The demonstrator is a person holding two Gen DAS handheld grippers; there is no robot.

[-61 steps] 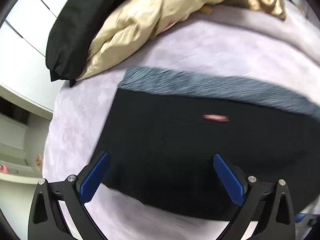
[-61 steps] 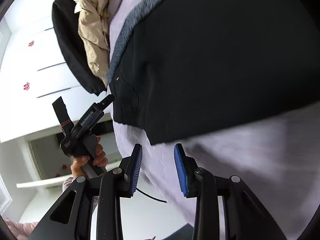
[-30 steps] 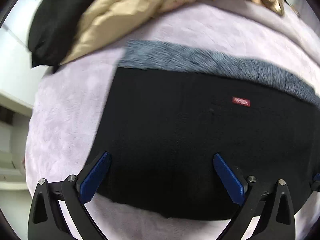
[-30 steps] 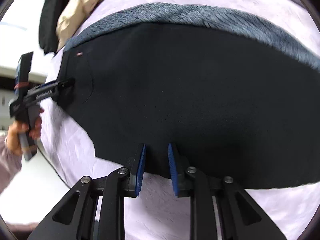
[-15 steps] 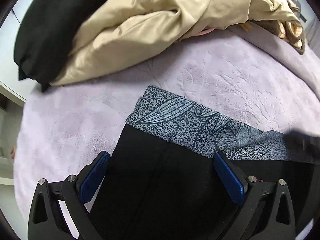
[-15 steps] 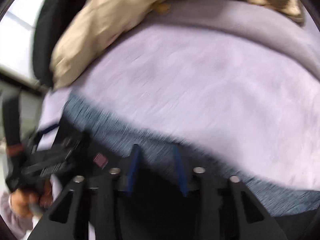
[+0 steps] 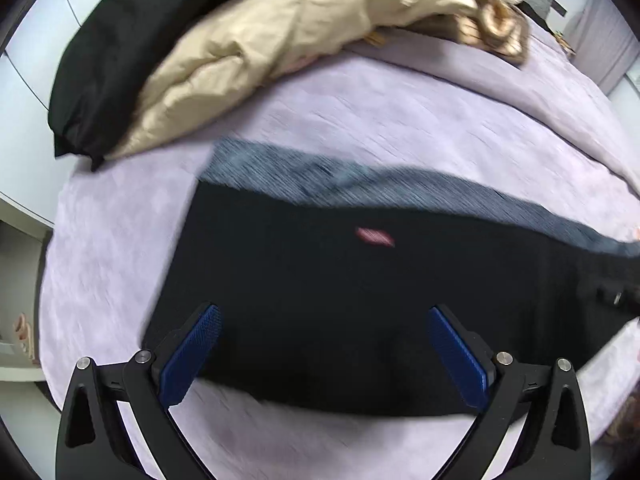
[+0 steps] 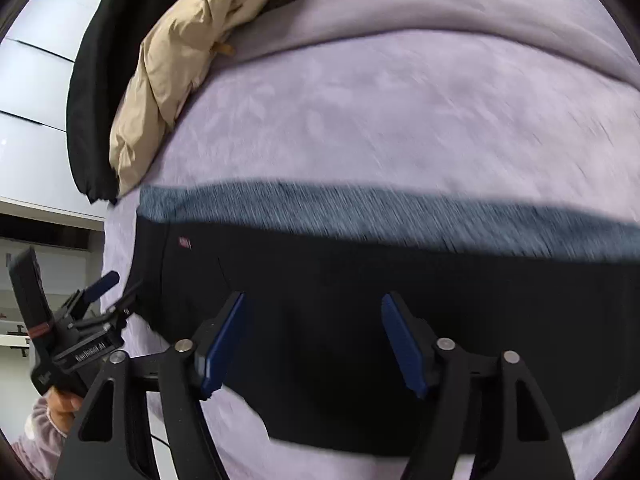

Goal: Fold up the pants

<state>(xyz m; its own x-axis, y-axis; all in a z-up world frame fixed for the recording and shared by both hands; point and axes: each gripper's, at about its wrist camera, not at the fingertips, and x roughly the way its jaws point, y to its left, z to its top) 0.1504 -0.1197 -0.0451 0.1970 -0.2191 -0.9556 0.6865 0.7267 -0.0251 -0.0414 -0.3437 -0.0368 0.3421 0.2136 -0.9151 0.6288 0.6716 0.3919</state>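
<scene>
pants on bed, jacket behind — far-left

Your pants: matt black cloth, smooth knit, w/ a speckled grey waistband that looks coarser; blur hides the weave. Bed cover: soft, plush lilac fabric w/ faint embossed pattern. Beige jacket: slightly shiny, crinkled synthetic. Your left hand-held gripper and right hand-held gripper: matt black plastic frames, textured blue pads, metal screws.

My left tool stands wide open over the folded black pants on the bed; beige jacket at eleven o'clock.
</scene>
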